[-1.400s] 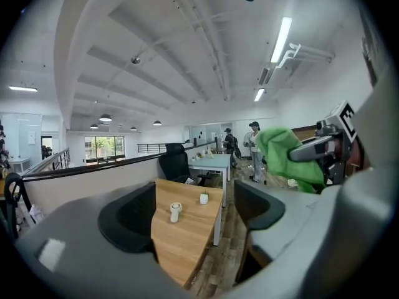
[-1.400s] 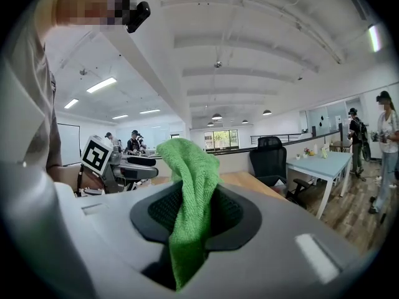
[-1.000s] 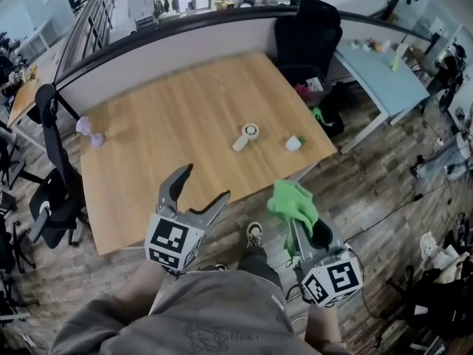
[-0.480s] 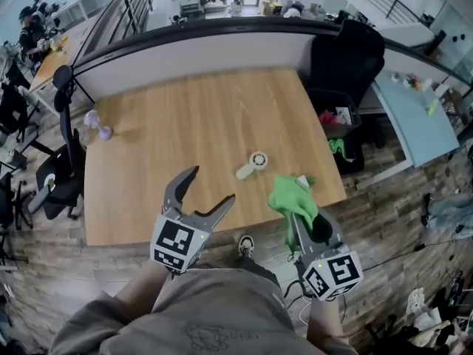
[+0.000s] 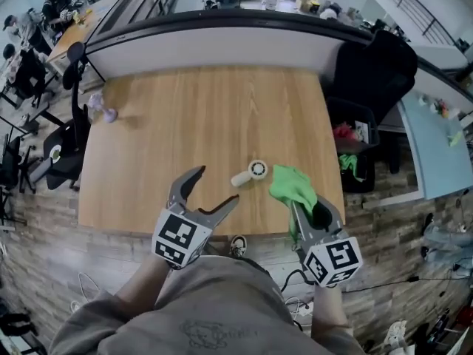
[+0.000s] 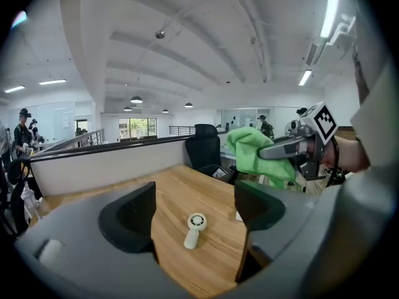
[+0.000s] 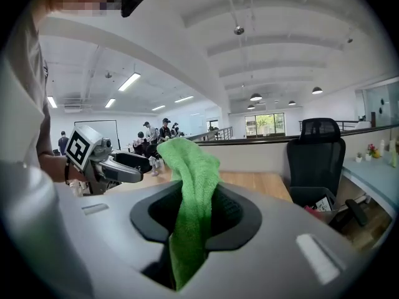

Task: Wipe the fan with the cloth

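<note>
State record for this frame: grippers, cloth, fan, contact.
left gripper: open, empty, fan in line between its jaws
right gripper: shut on cloth
cloth: green, held up off the table
fan: small, white, lying on wooden table, near front edge
contact: none seen between cloth and fan

The white fan point(image 5: 250, 173) lies flat; green cloth point(image 5: 293, 186) hangs bunched.

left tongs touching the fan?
Apart. The left gripper view shows the fan lying on the table beyond the open left tongs, with bare wood between them and nothing between the jaws.
</note>
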### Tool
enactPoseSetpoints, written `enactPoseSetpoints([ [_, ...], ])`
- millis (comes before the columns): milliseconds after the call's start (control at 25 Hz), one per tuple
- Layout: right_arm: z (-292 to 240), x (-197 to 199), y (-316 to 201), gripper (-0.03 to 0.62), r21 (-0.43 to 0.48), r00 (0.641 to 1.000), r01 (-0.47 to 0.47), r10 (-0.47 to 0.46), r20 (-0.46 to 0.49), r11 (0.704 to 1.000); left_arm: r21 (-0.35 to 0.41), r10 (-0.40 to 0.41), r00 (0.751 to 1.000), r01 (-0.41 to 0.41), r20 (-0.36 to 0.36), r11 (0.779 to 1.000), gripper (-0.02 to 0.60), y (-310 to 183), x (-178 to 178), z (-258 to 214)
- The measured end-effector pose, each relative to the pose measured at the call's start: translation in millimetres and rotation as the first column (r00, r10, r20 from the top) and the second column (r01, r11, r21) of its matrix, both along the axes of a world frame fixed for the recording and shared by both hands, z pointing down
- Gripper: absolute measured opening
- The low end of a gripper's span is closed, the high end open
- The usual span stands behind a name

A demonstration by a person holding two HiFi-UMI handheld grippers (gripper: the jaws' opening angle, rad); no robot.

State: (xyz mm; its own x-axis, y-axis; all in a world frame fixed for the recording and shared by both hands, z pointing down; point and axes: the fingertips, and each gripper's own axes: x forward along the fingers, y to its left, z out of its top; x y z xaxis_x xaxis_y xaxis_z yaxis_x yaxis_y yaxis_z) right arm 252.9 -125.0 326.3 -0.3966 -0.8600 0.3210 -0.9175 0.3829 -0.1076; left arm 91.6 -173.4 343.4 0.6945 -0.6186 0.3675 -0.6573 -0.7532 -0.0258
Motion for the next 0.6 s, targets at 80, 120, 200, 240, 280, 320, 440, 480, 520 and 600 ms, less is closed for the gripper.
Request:
enactPoseSetpoints([
  [80,4.5,5.2,-8.6,0.101,-0.005,1.000,0.004,-0.004,0.001,1.000,-0.008,-0.006,1.000,0.007,0.014,1.000,0.391,-4.0,2.1,5.0],
  [120,7.0,7.6,-11.5,0.101,-0.008,1.000,0.003,-0.003,0.004,1.000,-0.014,-0.006,1.000,0.006,0.023,1.000,0.391,-5.0,3.1,8.2],
  [200,12.3,11.4,-16.2,0.101,-0.014,1.000,-0.004,0.004,0.014,1.000,-0.023,-0.004,1.000,0.005,0.026,1.000,0.391,-6.7,4.8,13.3],
  [240,15.0,12.8,-18.2,0.101,-0.017,1.000,-0.007,0.007,0.018,1.000,-0.031,-0.006,1.000,0.006,0.017,1.000,0.391,-7.9,5.1,14.8],
  [280,17.8,13.7,-19.9,0.101,-0.022,1.000,-0.010,0.011,0.018,1.000,-0.045,-0.011,1.000,0.011,-0.002,0.999,0.388,-9.1,4.9,16.3],
  [320,20.9,14.3,-21.6,0.101,-0.028,1.000,-0.012,0.013,0.016,1.000,-0.066,-0.018,0.999,0.016,-0.027,0.998,0.366,-10.4,4.2,18.2],
  [440,30.1,13.5,-26.6,0.101,-0.050,1.000,-0.022,0.022,0.006,0.999,-0.115,-0.020,0.998,0.013,-0.061,0.993,0.365,-15.5,1.8,27.5],
  [480,32.8,12.2,-28.8,0.101,-0.057,1.000,-0.027,0.027,0.003,0.998,-0.119,-0.014,0.999,0.008,-0.050,0.993,0.365,-17.7,0.6,31.8],
  [520,35.8,10.7,-32.0,0.101,-0.064,0.999,-0.032,0.032,-0.002,0.997,-0.121,-0.006,0.999,0.002,-0.033,0.993,0.365,-20.6,-0.7,36.7],
  [600,43.1,8.7,-40.0,0.101,-0.078,0.999,-0.046,0.045,-0.015,0.996,-0.129,0.013,1.000,-0.012,0.001,0.992,0.365,-27.0,-1.3,48.5],
])
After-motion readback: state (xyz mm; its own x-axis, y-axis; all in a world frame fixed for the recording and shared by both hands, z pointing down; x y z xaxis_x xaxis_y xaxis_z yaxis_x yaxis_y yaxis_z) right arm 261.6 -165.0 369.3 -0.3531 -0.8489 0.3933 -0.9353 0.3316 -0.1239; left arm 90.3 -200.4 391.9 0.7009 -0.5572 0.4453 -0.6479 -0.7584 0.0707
